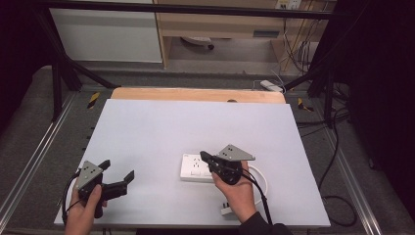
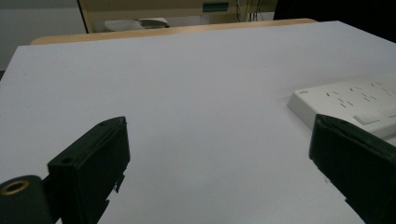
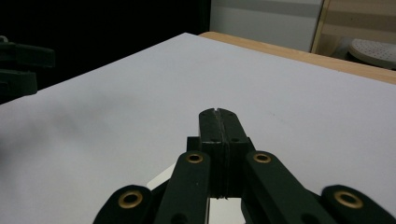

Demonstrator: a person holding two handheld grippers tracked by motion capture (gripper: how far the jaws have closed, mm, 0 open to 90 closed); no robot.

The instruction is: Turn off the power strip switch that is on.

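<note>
The white power strip (image 1: 196, 167) lies on the white worktop (image 1: 161, 132), right of centre in the lower half of the high view. The right gripper (image 1: 204, 157) hovers over it, fingers clenched together on nothing. The left gripper (image 1: 117, 170), lower left, rests with fingers spread apart and empty, well apart from the strip
</note>
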